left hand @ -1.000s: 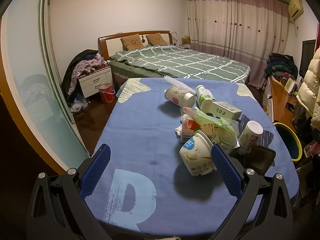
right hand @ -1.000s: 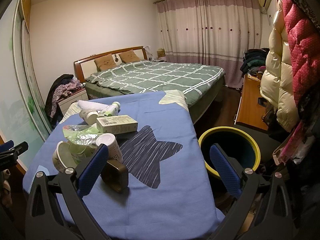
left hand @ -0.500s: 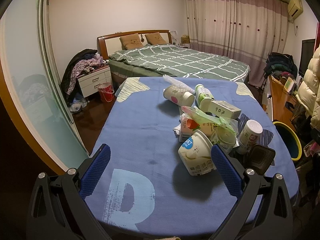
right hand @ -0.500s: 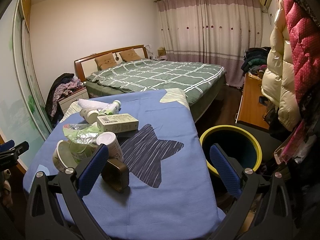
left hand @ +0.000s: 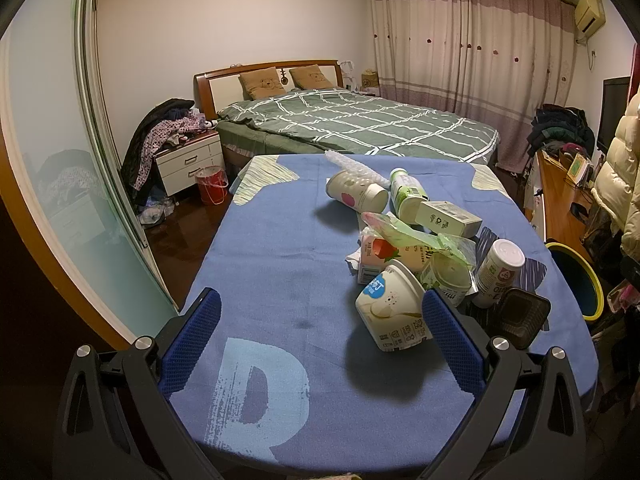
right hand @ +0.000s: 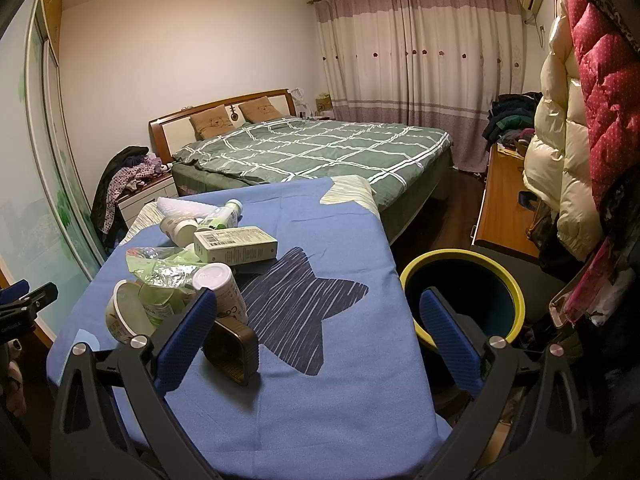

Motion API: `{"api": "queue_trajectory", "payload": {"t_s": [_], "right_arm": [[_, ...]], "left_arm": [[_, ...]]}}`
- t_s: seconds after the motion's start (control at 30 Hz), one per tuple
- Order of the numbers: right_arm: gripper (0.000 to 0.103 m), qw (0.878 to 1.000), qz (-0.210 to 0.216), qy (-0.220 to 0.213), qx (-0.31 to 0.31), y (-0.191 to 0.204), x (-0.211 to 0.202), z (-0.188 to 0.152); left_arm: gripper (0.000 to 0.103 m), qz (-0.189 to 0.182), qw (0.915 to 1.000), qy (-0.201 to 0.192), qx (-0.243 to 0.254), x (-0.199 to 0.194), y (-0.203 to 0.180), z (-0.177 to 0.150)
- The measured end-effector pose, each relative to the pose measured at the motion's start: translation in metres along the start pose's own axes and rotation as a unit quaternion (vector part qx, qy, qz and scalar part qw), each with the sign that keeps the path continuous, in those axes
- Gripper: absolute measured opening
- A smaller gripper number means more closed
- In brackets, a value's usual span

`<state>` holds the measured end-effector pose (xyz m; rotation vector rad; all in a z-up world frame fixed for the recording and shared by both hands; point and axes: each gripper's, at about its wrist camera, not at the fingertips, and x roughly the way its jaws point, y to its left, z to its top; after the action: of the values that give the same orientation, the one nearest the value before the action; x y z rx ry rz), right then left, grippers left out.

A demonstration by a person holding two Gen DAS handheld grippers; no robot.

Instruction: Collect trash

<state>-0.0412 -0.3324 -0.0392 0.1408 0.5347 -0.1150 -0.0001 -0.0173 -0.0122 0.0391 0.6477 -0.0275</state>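
Note:
A pile of trash lies on the blue-clothed table [left hand: 272, 264]: a white yogurt tub [left hand: 390, 314] on its side, a dark plastic tray [left hand: 522, 316], a white cup [left hand: 498, 270], a carton box [left hand: 448, 216], a green plastic bag [left hand: 412, 232], a bottle [left hand: 406, 196]. My left gripper [left hand: 320, 336] is open, low over the table's near edge, the tub by its right finger. My right gripper [right hand: 316, 332] is open near the dark tray [right hand: 232, 354], cup [right hand: 220, 288] and box [right hand: 236, 244]. A yellow-rimmed bin [right hand: 464, 300] stands right of the table.
A bed [left hand: 352, 124] lies beyond the table. A nightstand [left hand: 188, 162] with clothes and a red bucket [left hand: 212, 190] stand at the left. A wooden desk [right hand: 504, 208] and hanging coats [right hand: 572, 120] are at the right. A sliding glass door [left hand: 60, 160] runs along the left.
Both grippers have shifted only slightly; the left view has drifted a little. No trash has moved.

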Motion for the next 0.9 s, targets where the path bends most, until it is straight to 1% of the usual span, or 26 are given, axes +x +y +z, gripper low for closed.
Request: {"api": "queue_trajectory", "payload": {"t_s": [0.4, 0.67, 0.8, 0.9], "right_arm": [[0.097, 1.000, 0.003, 0.004, 0.002, 0.000, 0.002, -0.001], [0.097, 1.000, 0.011, 0.023, -0.005, 0.006, 0.015, -0.004], [0.097, 0.999, 0.027, 0.034, -0.009, 0.015, 0.028, -0.006], [0.097, 0.997, 0.053, 0.046, -0.009, 0.025, 0.042, -0.006]], "left_arm": [[0.099, 0.000, 1.0000, 0.003, 0.005, 0.002, -0.003, 0.000], [0.099, 0.007, 1.0000, 0.003, -0.003, 0.006, 0.006, 0.005], [0.099, 0.017, 0.9998, 0.005, -0.010, 0.012, 0.013, 0.007], [0.099, 0.021, 0.9997, 0.010, -0.012, 0.019, 0.016, 0.008]]}}
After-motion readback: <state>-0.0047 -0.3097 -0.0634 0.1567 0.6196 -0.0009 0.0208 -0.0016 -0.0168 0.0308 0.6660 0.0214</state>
